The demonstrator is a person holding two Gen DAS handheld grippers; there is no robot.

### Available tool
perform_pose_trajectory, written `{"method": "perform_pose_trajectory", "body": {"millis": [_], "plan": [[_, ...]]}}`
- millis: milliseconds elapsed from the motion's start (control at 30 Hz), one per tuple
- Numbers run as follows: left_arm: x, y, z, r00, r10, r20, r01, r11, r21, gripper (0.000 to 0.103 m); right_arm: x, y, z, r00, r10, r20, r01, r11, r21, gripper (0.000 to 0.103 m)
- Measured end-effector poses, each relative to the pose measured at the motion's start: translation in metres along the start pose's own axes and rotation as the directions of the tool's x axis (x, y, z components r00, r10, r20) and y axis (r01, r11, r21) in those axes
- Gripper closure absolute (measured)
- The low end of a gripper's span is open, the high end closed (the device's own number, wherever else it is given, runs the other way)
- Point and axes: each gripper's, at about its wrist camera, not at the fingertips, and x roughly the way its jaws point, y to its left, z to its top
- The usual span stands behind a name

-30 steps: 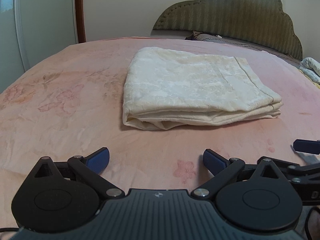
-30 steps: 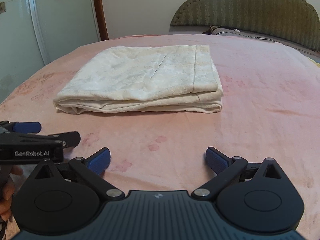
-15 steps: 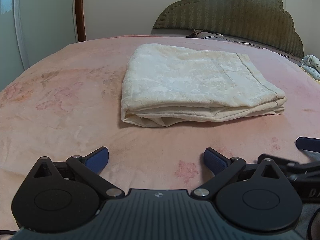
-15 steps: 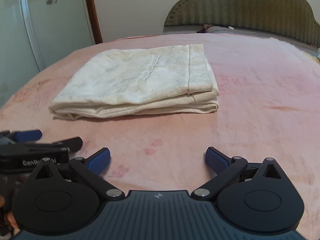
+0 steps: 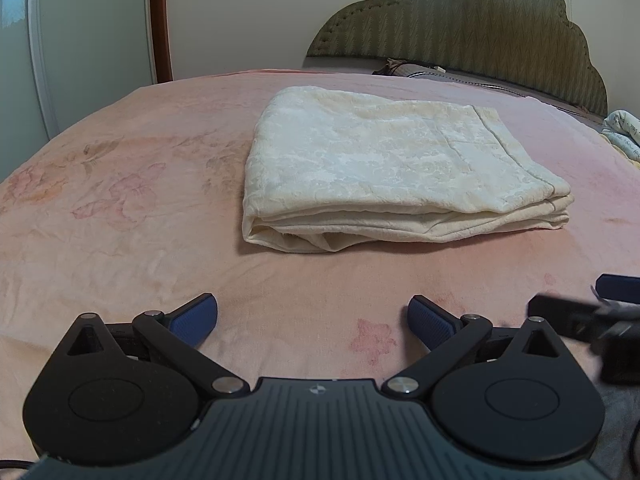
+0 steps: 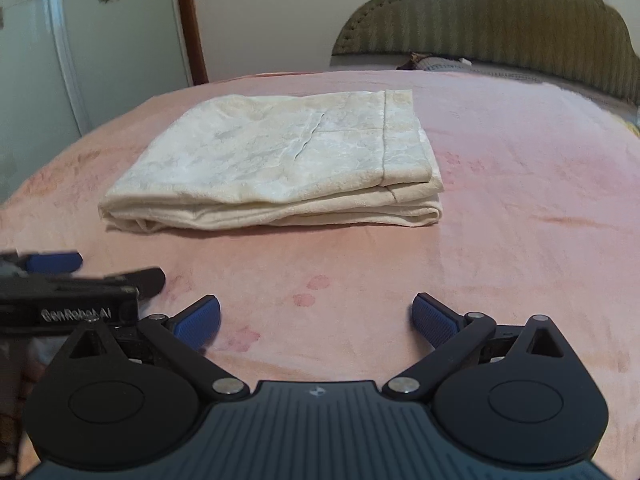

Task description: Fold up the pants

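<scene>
Pants: cream, lying folded in a flat rectangular stack mid-bed; layered edges facing the cams, fold rounding at the L end in both views; a stitched hem band running along the R side of the top layer. In R view a small crease is showing on top.
Bed: pink cover w/ faint flower print, carrying the pants; nothing else lying near them.
Left claw: gaping wide, blue pads well apart, nothing between them; hovering over bare cover on the near side of the pants, not touching them. In R view it's showing at the L edge, blurred, w/ white lettering on its body.
Right claw: also gaping wide, empty, blue pads spread; sitting over bare cover short of the pants, apart from them. In L view only its tip is poking in at the R edge, blurred.
Claws rel. to each other: sitting side by side, both pointing at the stack's near edge.
Headboard: olive, quilted, scalloped top, standing at the far end of the bed.
Pillow: dark patterned, lying at the headboard's foot, partly hidden.
Bedding: pale bundle peeking in at far R; can't tell what it is.
Wardrobe: pale doors w/ flower decals, standing L of the bed.
</scene>
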Motion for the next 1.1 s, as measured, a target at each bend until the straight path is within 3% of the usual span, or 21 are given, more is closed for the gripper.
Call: {"method": "perform_pose_trajectory", "body": {"millis": [100,267,400,467,600,633,667,767,867,900,967,1100], "plan": [[0.000,0.000,0.000,1.000,0.000,0.000,0.000,1.000,0.000,0.000,-0.016,-0.007,0.010,0.998,0.053,0.031,-0.055,0.996,0.072,0.000],[0.000,0.000,0.000,1.000,0.000,0.000,0.000,1.000,0.000,0.000,-0.060,-0.008,0.026,0.988,0.076,0.134,-0.088,0.992,0.086,0.000],[0.000,0.000,0.000,1.000,0.000,0.000,0.000,1.000,0.000,0.000,-0.090,-0.004,0.037,0.964,0.190,0.185,-0.221,0.961,0.168,0.000],[0.000,0.000,0.000,1.000,0.000,0.000,0.000,1.000,0.000,0.000,-0.102,0.004,0.042,0.932,0.298,0.205,-0.335,0.925,0.179,0.000],[0.000,0.000,0.000,1.000,0.000,0.000,0.000,1.000,0.000,0.000,-0.116,0.017,0.055,0.842,0.482,0.240,-0.529,0.826,0.195,0.000],[0.000,0.000,0.000,1.000,0.000,0.000,0.000,1.000,0.000,0.000,-0.118,0.017,0.058,0.828,0.500,0.254,-0.549,0.814,0.190,0.000],[0.000,0.000,0.000,1.000,0.000,0.000,0.000,1.000,0.000,0.000,-0.120,0.016,0.062,0.828,0.491,0.272,-0.544,0.820,0.176,0.000],[0.000,0.000,0.000,1.000,0.000,0.000,0.000,1.000,0.000,0.000,-0.116,0.007,0.069,0.883,0.350,0.311,-0.413,0.896,0.165,0.000],[0.000,0.000,0.000,1.000,0.000,0.000,0.000,1.000,0.000,0.000,-0.093,-0.005,0.069,0.949,0.136,0.285,-0.181,0.973,0.140,0.000],[-0.001,0.000,0.000,1.000,0.000,0.000,0.000,1.000,0.000,0.000,-0.084,-0.008,0.067,0.962,0.064,0.267,-0.105,0.984,0.142,0.000],[-0.001,0.000,0.000,1.000,0.000,0.000,0.000,1.000,0.000,0.000,-0.062,-0.016,0.056,0.974,-0.030,0.226,-0.001,0.990,0.138,0.000],[-0.001,0.000,0.000,1.000,0.000,0.000,0.000,1.000,0.000,0.000,-0.026,-0.015,0.030,0.987,-0.087,0.132,0.080,0.995,0.059,0.000]]}}
